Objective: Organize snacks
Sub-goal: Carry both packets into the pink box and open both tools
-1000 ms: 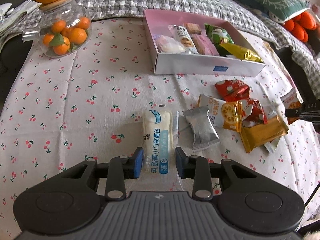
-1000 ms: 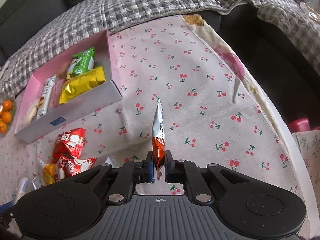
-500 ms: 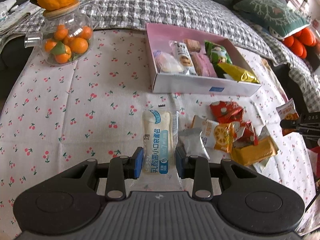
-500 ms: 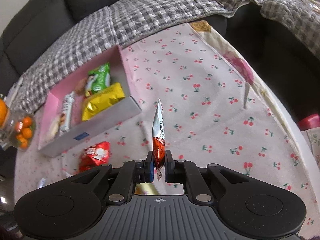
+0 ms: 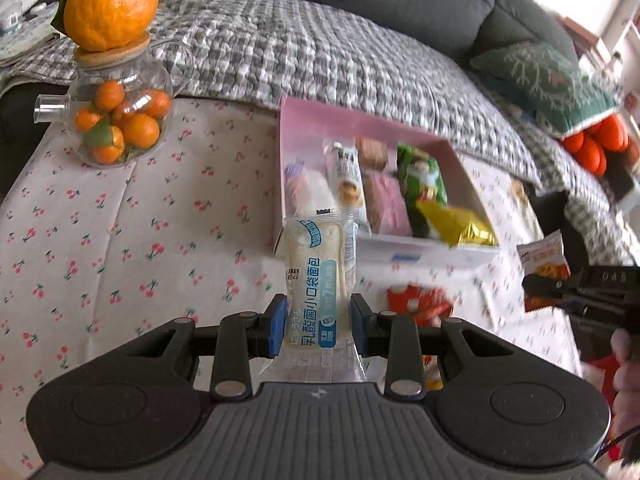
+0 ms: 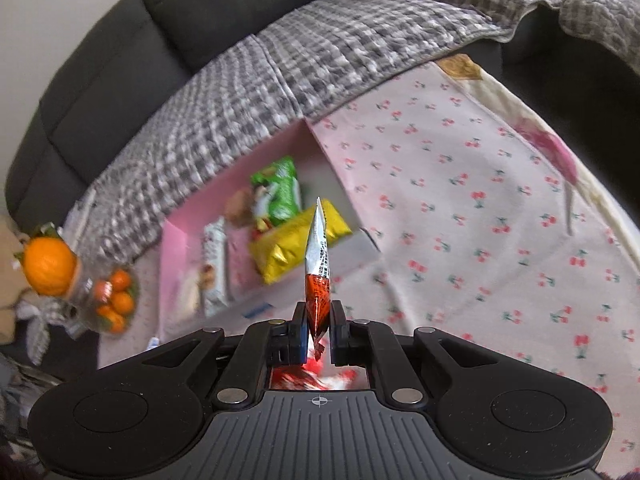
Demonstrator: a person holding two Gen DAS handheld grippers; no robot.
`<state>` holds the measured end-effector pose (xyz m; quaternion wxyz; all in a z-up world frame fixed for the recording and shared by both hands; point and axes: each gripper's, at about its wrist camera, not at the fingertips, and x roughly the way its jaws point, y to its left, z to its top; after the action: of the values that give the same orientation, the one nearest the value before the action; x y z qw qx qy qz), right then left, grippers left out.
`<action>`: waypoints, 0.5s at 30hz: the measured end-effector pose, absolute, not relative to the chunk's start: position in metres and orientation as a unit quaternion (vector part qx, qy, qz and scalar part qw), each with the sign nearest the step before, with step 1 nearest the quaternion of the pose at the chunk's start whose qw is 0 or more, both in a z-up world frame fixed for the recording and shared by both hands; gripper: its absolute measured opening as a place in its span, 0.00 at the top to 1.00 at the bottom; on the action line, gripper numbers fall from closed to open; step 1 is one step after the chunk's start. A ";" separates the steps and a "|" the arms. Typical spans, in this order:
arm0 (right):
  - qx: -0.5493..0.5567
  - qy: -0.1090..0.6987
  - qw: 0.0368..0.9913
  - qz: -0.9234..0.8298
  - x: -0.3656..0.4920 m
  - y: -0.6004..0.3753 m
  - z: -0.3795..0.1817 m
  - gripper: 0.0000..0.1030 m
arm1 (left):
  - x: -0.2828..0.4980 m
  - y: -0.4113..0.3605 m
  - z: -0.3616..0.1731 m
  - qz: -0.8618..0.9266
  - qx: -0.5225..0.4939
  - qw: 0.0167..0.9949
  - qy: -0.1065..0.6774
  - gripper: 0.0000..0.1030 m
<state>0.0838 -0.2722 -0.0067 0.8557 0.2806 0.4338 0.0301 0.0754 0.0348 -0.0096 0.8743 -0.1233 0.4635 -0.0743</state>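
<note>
Much of the loose snack pile is blurred and partly hidden behind the left gripper (image 5: 319, 322); only a red packet (image 5: 416, 300) beside it can be made out on the cherry-print bench (image 5: 120, 220). At far left a glass jar (image 5: 120, 120) holds small oranges, with a big orange (image 5: 110, 2) sitting on its lid. The pink box (image 5: 304, 120) near the sofa holds a white roll, a pale bar, a pink packet, a green bag (image 5: 422, 178) and a gold bag (image 5: 456, 226). The left gripper's fingers (image 5: 278, 326) are closed on a white bread packet (image 5: 316, 276), held above the bench just before the box. The right gripper (image 6: 319, 330) grips an orange-and-silver snack packet (image 6: 318, 264) edge-on, raised above the bench in front of the box (image 6: 176, 240); its lower end is hidden between the fingers (image 6: 299, 330).
</note>
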 end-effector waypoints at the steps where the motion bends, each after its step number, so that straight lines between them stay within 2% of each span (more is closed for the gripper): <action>1: 0.287 0.430 0.856 0.032 0.087 -0.271 -0.006 0.92 | 0.079 0.035 -0.009 -0.073 -0.129 0.876 0.459 0.71; 10: 0.337 0.406 0.847 0.068 0.113 -0.256 -0.009 0.91 | 0.110 0.025 -0.013 -0.058 -0.139 0.893 0.425 0.71; 15: 0.327 0.389 0.854 0.111 0.127 -0.235 -0.010 0.91 | 0.139 0.021 -0.016 -0.053 -0.131 0.896 0.421 0.71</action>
<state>0.1274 -0.2349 -0.0095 0.8542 0.3266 0.3892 0.1106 0.1385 0.0212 -0.0158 0.8960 -0.1305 0.4212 -0.0528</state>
